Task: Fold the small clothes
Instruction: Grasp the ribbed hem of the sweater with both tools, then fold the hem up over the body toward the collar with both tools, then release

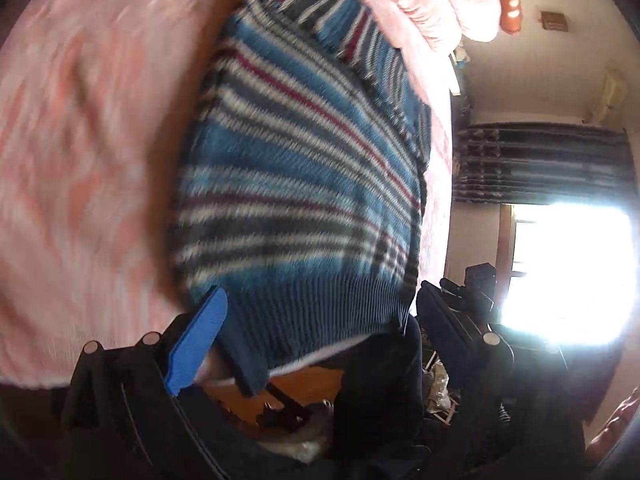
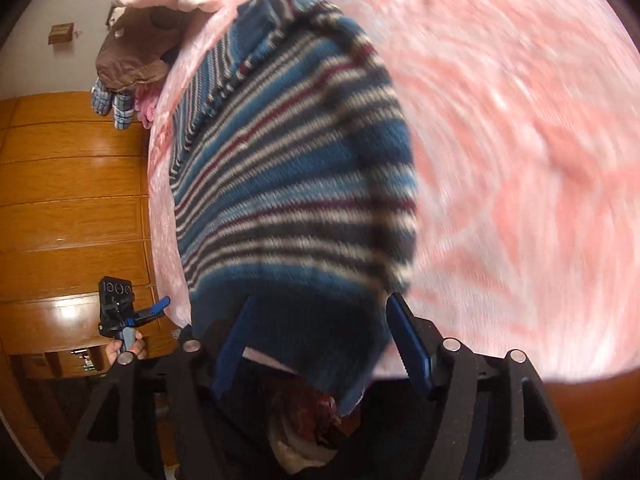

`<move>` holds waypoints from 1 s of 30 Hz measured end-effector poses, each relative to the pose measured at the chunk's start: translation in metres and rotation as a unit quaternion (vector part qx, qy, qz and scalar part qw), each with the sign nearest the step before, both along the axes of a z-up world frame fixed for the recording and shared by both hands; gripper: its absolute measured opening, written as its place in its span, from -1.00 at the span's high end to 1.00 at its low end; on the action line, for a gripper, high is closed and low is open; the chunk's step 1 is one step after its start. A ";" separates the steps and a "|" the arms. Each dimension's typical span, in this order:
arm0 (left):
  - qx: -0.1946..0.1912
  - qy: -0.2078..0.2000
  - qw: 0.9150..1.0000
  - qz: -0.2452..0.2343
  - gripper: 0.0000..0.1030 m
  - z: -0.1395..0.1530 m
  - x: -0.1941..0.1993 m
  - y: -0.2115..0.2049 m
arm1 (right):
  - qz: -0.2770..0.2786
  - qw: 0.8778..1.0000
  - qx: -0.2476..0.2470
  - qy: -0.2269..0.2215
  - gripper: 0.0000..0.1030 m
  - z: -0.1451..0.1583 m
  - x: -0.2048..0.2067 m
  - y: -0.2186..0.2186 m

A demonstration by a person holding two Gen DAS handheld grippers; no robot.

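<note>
Because the striped knitted sweater (image 2: 288, 184) lies on the pink bedspread (image 2: 500, 140) with its ribbed hem hanging over the near edge of the bed, the main risk I judge is a slide; a pull on that hem alone could drag the whole garment off the bed before any fold is made. In the right wrist view the right claw (image 2: 320, 344) stands with its two blue fingers (image 2: 408, 344) apart on either side of the hem, which sits between them without being pinched; if it shuts too shallow it may catch only one knit layer, or take the bedspread with it. In the left wrist view the left claw (image 1: 304, 344) shows one blue finger (image 1: 198, 344) at the left corner of the hem; the other finger is lost in dark shadow, so I cannot tell whether it is apart or together. Both pictures are blurred, which hints at quick movement; an uneven lift by the two sides would skew the fold.

Counted: one sweater; one bedspread; two claws, the left one also visible small and distant in the right view; one brown cushion or bundle (image 2: 132, 56) beyond the sweater; one wooden wardrobe (image 2: 72, 208); one bright window (image 1: 568, 272).
</note>
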State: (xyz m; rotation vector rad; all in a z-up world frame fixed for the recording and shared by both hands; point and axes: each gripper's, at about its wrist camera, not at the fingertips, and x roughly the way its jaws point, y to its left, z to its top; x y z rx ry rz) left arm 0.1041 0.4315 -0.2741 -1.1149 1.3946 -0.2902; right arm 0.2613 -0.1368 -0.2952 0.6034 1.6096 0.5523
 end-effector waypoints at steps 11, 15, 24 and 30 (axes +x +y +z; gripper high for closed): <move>-0.031 0.032 0.999 0.020 -0.87 -0.035 -0.022 -0.030 | -0.039 0.998 -0.025 0.029 -0.31 -0.019 -0.056 0.001; -0.012 0.073 0.997 0.004 -0.87 -0.057 -0.017 -0.047 | -0.047 0.998 -0.018 0.036 -0.31 -0.021 -0.057 0.003; -0.025 0.076 0.996 0.041 0.70 -0.074 -0.028 -0.044 | -0.053 0.996 -0.009 0.067 -0.05 -0.044 -0.067 0.013; -0.037 0.015 0.995 0.091 0.87 -0.041 -0.041 -0.031 | -0.080 0.995 0.045 0.033 0.85 -0.026 -0.072 0.001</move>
